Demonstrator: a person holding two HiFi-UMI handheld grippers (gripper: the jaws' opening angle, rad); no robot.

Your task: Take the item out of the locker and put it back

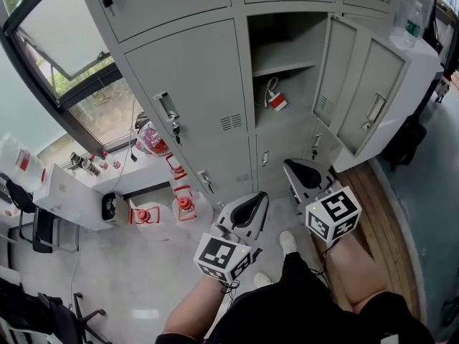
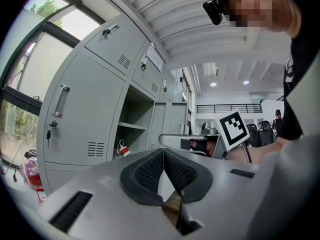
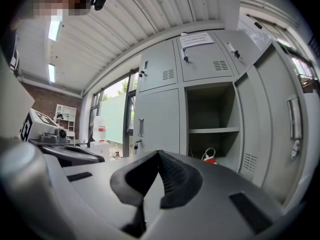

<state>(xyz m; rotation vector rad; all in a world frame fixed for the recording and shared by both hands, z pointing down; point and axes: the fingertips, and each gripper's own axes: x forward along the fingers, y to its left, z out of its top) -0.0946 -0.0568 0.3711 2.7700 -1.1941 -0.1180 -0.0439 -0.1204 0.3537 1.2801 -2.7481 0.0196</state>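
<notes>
Grey steel lockers (image 1: 193, 84) fill the far side. One compartment stands open, its door (image 1: 369, 99) swung out to the right. Under the inner shelf (image 1: 283, 67) lies the red-and-white item (image 1: 276, 100) with its white cord, well inside. The left tongs (image 2: 163, 156) and right tongs (image 3: 159, 156) are each pressed together on nothing, held near and low before the opening. At left, red containers (image 1: 184, 205) crowd the floor below a window (image 1: 72, 49).
</notes>
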